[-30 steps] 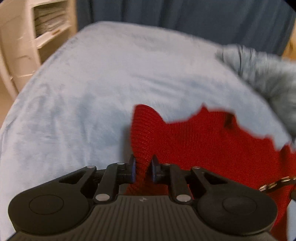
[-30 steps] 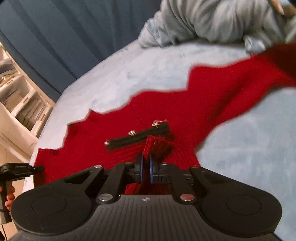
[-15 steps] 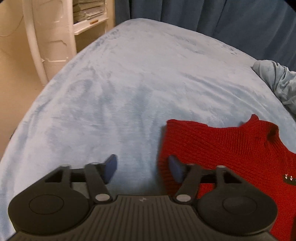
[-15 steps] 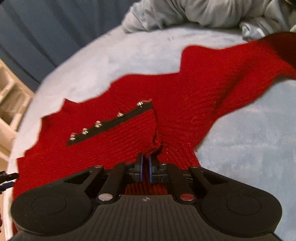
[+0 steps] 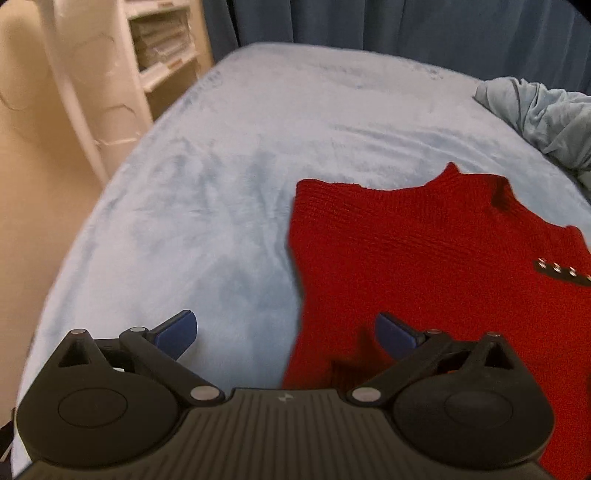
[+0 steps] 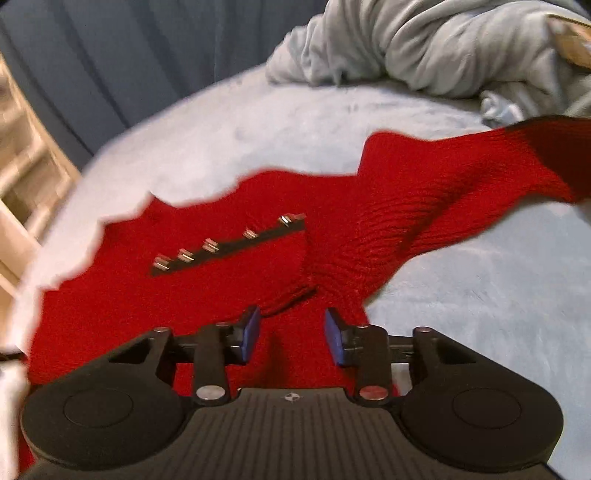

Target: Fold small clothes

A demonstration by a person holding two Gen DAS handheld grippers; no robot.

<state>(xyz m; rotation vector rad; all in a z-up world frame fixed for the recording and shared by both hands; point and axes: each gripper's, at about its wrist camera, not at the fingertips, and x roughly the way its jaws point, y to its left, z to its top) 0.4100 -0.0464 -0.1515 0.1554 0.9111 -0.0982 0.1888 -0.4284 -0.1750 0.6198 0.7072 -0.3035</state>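
A red knit sweater [image 5: 424, 258] lies flat on the light blue blanket [image 5: 258, 155]. It has a black strip with several metal snaps [image 6: 225, 247]. In the right wrist view the sweater [image 6: 184, 295] has one sleeve [image 6: 461, 184] stretched out to the upper right. My left gripper [image 5: 286, 334] is open and empty, over the sweater's left edge. My right gripper [image 6: 291, 334] is open and empty, just above the sweater's near part.
A heap of grey-blue cloth [image 6: 424, 44] lies at the far side of the bed, also in the left wrist view [image 5: 543, 122]. A cream shelf unit [image 5: 147, 55] stands left of the bed. Dark blue curtains [image 5: 406, 29] hang behind.
Both grippers have let go of the red sweater and opened. The sweater now lies flat on the blanket, and the left gripper has drawn back from it.
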